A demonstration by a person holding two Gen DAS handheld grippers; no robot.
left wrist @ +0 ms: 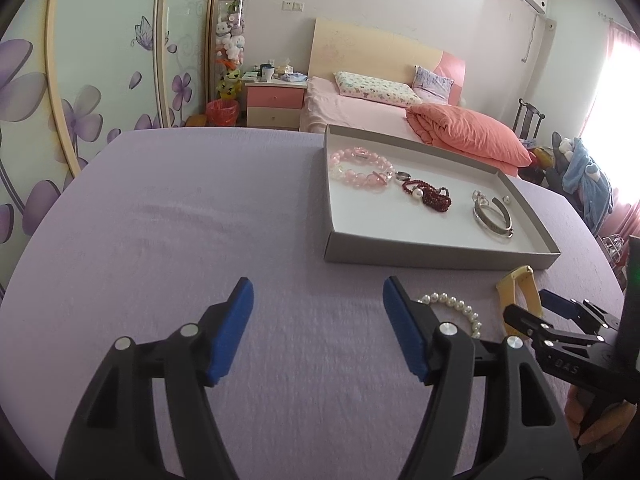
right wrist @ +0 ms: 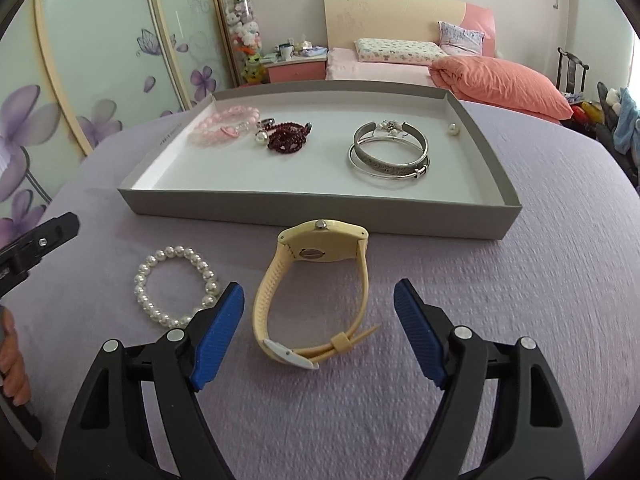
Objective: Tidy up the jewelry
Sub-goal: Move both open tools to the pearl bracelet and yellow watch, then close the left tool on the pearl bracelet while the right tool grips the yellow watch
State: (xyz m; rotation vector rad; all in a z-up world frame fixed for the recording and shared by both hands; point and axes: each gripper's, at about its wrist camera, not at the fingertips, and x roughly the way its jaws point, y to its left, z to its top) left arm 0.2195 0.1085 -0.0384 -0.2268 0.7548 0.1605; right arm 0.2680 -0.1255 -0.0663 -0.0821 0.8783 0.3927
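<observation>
Right gripper (right wrist: pixel 318 320) hangs low over the lilac cloth-covered table (right wrist: pixel 520 300), blue pads spread wide, nothing clamped, with the pale yellow rubber-strapped wristwatch (right wrist: pixel 316 280) lying on its side between them. Just left of it sits the white pearl bead bracelet (right wrist: pixel 176 284), partly behind the left pad. Left gripper (left wrist: pixel 318 328) is spread too, over bare cloth. Beyond the watch, the shallow grey cardboard tray (right wrist: pixel 320 216) holds a pink bead bracelet (right wrist: pixel 224 126), dark red bead strand (right wrist: pixel 290 138), and silver bangles (right wrist: pixel 390 152).
</observation>
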